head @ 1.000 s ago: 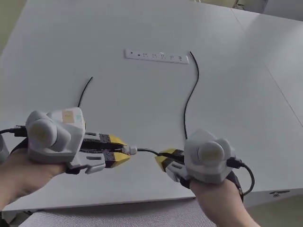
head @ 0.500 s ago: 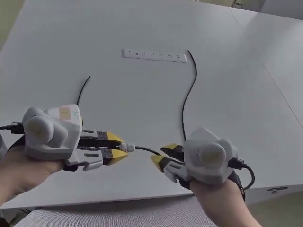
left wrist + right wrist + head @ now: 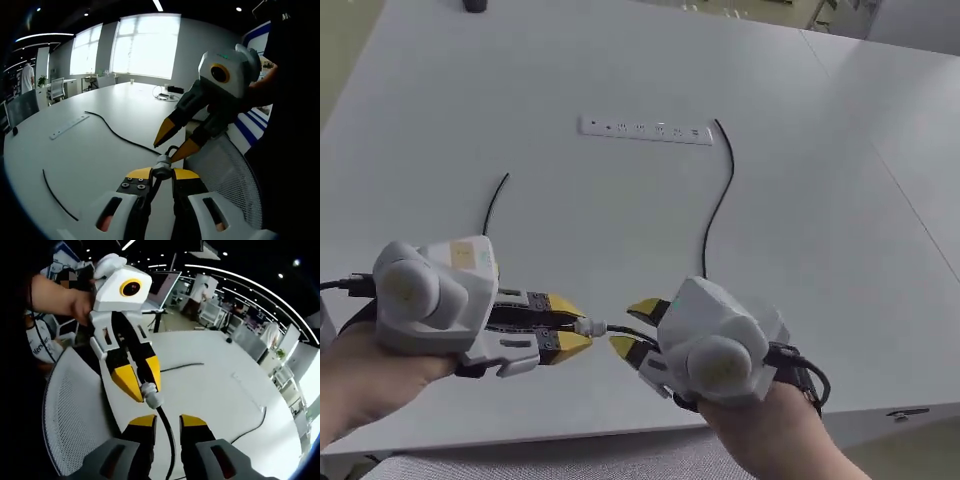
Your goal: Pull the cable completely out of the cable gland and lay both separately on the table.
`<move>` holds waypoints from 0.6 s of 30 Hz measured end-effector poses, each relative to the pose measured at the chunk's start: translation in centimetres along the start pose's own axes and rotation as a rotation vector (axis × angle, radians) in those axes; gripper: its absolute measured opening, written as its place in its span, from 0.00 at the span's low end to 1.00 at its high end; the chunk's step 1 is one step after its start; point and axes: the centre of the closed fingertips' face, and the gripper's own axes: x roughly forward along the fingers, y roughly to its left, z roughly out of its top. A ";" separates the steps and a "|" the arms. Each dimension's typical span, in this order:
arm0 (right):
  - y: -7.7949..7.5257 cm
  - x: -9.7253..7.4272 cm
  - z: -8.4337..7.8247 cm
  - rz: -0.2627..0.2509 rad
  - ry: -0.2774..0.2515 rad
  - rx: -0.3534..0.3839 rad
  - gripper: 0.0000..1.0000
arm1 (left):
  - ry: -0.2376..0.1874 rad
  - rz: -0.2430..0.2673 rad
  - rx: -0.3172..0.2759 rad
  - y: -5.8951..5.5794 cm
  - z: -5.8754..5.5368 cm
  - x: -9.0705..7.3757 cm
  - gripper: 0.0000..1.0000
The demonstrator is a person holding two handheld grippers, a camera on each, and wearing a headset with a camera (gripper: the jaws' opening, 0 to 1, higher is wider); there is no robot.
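L claw (image 3: 582,328) clamped tight on cable gland (image 3: 161,167), above near edge of surface (image 3: 570,230). R claw (image 3: 622,327) tip-to-tip w/ it, jaws apart, straddling cable (image 3: 718,205) just past gland, not pinching. Cable end in gland.

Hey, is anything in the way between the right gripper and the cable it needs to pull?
Nothing visible. The right gripper has its open jaws on either side of the cable, just behind the cable gland, which the left gripper clamps.
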 end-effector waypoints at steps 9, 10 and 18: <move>0.6 0.4 0.4 0.021 0.024 -0.121 0.04 | 0.004 -0.001 0.000 0.1 0.2 0.1 0.15; 0.7 0.5 0.3 0.026 0.026 -0.126 0.02 | 0.005 -0.002 0.000 0.1 0.1 0.1 0.15; 0.5 0.7 0.0 0.025 0.034 -0.119 0.01 | 0.012 -0.002 0.001 0.2 -0.1 0.2 0.15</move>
